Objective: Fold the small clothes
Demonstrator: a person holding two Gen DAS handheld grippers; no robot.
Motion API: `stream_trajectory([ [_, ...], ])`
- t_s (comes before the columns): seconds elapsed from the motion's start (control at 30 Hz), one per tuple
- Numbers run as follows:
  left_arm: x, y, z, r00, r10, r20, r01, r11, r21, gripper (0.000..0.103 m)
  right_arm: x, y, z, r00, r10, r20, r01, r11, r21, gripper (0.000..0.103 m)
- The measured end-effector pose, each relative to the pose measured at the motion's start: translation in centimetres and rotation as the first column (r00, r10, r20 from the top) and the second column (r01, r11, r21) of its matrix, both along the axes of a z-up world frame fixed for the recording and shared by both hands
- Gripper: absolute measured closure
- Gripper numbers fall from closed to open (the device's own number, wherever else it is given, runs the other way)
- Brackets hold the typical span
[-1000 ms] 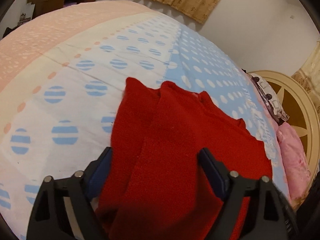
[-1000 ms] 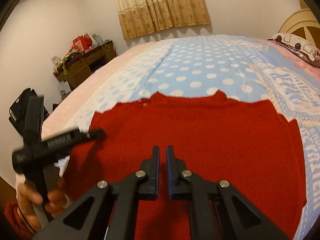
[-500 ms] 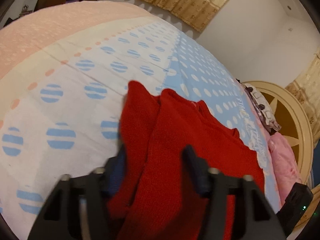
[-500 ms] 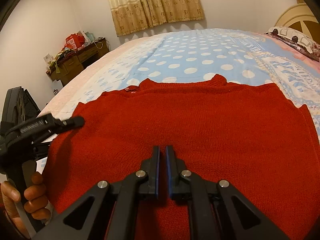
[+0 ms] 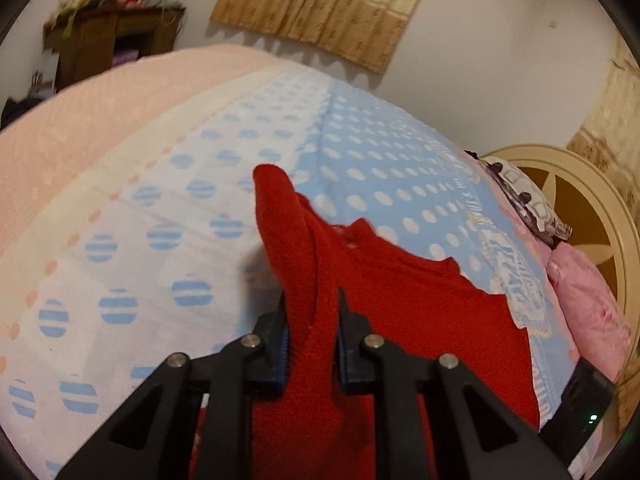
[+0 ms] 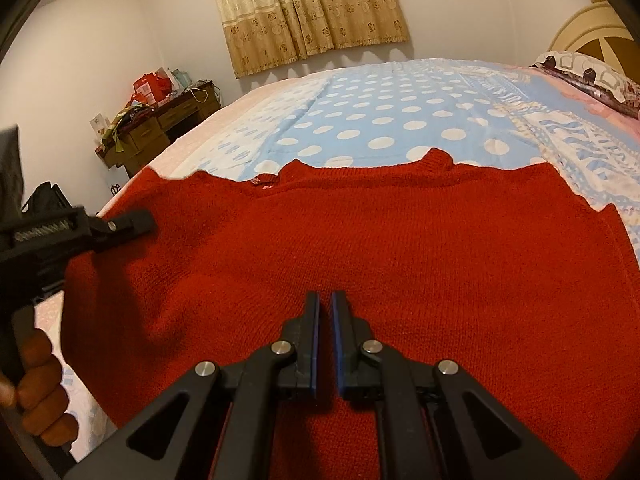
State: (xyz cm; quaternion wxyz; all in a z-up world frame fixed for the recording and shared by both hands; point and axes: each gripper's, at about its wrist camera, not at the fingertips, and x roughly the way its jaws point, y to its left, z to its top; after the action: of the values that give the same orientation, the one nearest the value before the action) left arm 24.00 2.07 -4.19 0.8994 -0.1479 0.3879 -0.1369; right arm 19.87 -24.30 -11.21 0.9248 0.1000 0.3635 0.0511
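Observation:
A red knitted sweater (image 6: 400,248) lies on the bed with its neck away from me. My left gripper (image 5: 312,312) is shut on the sweater's left side (image 5: 296,256) and holds that fold of red knit raised off the sheet. It shows at the left of the right wrist view (image 6: 136,224), held by a hand. My right gripper (image 6: 325,312) is shut with nothing between its fingers and hovers low over the sweater's lower middle.
The bed sheet (image 6: 380,120) is blue with white dots, white with blue dots (image 5: 120,280) and pink at the left. Pillows (image 5: 580,300) and a round headboard (image 5: 580,200) are at the right. A cluttered wooden desk (image 6: 160,124) stands by the far wall.
My left gripper has closed from wide open onto the sweater's left side and lifted that fold. My right gripper has moved lower and closer over the sweater, still shut.

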Motion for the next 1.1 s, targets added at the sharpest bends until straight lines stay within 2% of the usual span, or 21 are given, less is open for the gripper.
stream_trajectory([
  [0.2,-1.4,-4.2,1.5,0.992,-0.120,0.049,0.119,0.993,0.026,0.085,0.0,-0.9,-0.2,1.000,0.000,0.002,0.000,0.998,0.063,0.098],
  [0.3,-2.0,-6.3,0.7,0.983,-0.180,0.041,0.178,0.983,0.051,0.085,-0.1,-1.3,-0.4,1.000,0.000,0.003,0.000,0.995,0.101,0.099],
  [0.43,-2.1,-8.5,-1.9,0.971,-0.237,-0.008,0.237,0.967,0.098,0.085,-0.1,-1.6,-0.5,1.000,0.000,0.004,-0.001,0.993,0.119,0.099],
  [0.5,-2.3,-9.0,-2.0,0.969,-0.247,0.018,0.243,0.962,0.126,0.085,-0.1,-1.6,-0.5,1.000,0.001,0.004,-0.001,0.992,0.128,0.099],
  [0.63,-1.9,-8.1,-1.9,0.970,-0.245,-0.002,0.244,0.967,0.077,0.085,-0.1,-2.3,-0.6,1.000,0.005,0.004,-0.006,0.984,0.179,0.098],
  [0.73,-2.0,-8.0,-2.0,0.968,-0.253,-0.001,0.252,0.966,0.059,0.085,-0.3,-4.0,-0.7,1.000,-0.005,0.005,0.003,0.948,0.318,0.096],
  [0.83,-2.4,-8.6,-2.2,0.966,-0.257,0.013,0.255,0.963,0.082,0.085,0.1,-5.7,-0.4,1.000,-0.004,-0.020,0.013,0.889,0.457,0.096],
  [0.97,-2.6,-9.2,-2.4,0.966,-0.256,0.024,0.251,0.961,0.118,0.083,0.8,-6.9,0.7,1.000,0.020,-0.010,-0.011,0.827,0.562,0.096],
  [1.1,-2.8,-10.1,-2.4,0.966,-0.256,0.025,0.247,0.952,0.179,0.083,3.4,-6.7,1.4,0.990,0.127,-0.055,-0.064,0.773,0.631,0.095],
])
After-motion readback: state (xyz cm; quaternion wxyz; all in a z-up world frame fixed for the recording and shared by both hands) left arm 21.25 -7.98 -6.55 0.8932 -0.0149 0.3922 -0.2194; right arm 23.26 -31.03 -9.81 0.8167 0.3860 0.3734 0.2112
